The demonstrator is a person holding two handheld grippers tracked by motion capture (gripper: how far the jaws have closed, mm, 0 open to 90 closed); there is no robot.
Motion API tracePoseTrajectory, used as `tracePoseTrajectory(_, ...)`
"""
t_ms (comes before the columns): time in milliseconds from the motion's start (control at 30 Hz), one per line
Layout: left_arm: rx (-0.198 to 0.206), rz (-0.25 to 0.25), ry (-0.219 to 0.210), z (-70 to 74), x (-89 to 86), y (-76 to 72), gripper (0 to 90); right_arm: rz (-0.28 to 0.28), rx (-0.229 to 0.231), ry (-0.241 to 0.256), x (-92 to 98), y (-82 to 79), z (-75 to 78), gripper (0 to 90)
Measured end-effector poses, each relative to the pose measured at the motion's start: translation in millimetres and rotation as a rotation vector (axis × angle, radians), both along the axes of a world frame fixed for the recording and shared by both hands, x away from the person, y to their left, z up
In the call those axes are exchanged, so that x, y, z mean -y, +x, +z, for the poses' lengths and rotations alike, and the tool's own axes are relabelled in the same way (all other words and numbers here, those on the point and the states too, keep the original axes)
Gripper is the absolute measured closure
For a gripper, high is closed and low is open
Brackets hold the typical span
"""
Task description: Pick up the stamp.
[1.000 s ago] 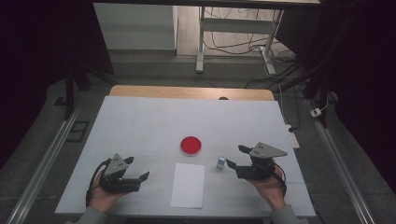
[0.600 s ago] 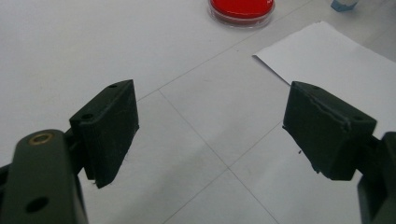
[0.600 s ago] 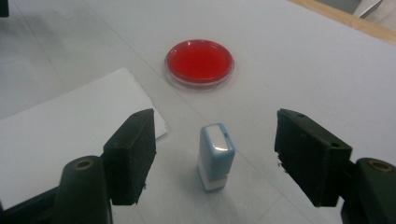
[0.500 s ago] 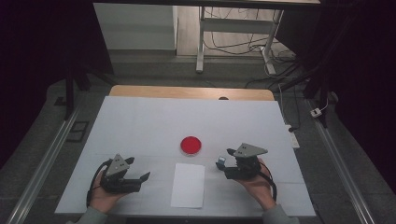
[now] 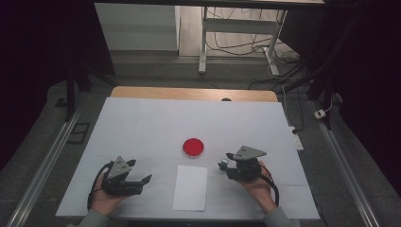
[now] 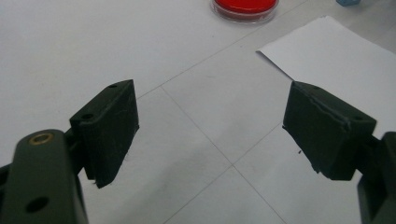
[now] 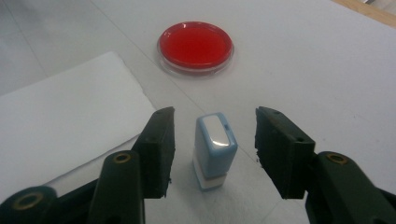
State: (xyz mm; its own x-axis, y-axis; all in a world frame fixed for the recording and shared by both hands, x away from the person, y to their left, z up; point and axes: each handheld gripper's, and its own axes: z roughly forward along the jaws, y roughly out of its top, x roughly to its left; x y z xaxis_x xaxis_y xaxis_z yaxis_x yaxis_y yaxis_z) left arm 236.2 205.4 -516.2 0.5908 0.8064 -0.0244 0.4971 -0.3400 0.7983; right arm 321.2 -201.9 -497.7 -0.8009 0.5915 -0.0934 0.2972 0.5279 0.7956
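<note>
My right tool (image 7: 210, 154) is spread open around the small pale-blue plastic stamp with a white base (image 7: 214, 151), which stands upright on the white desk (image 5: 142, 123) between the jaws but touches neither, so I'd centre it and close gently on its flat sides to keep it from tipping. My left tool (image 6: 210, 135) hangs released and empty over bare desk near the white sheet of paper (image 5: 190, 187). Farther out sits the round red ink pad in a clear dish (image 7: 195, 46), well apart.
</note>
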Motion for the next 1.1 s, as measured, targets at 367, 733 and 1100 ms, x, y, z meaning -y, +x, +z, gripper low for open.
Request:
tracePoseTrajectory(367,-0.003,0.000,0.001,-0.8,-0.3,0.4,18.6,-0.010,-0.013,-0.021,-0.8,2.1,-7.6,69.7)
tracePoseTrajectory(733,-0.004,-0.001,0.002,-1.3,-0.3,0.4,18.7,0.004,-0.010,-0.016,-0.5,1.5,-7.4,75.2)
tracePoseTrajectory(1100,-0.005,-0.003,0.007,-2.0,0.5,0.7,18.7,-0.013,0.014,0.017,3.2,0.2,-2.4,75.2)
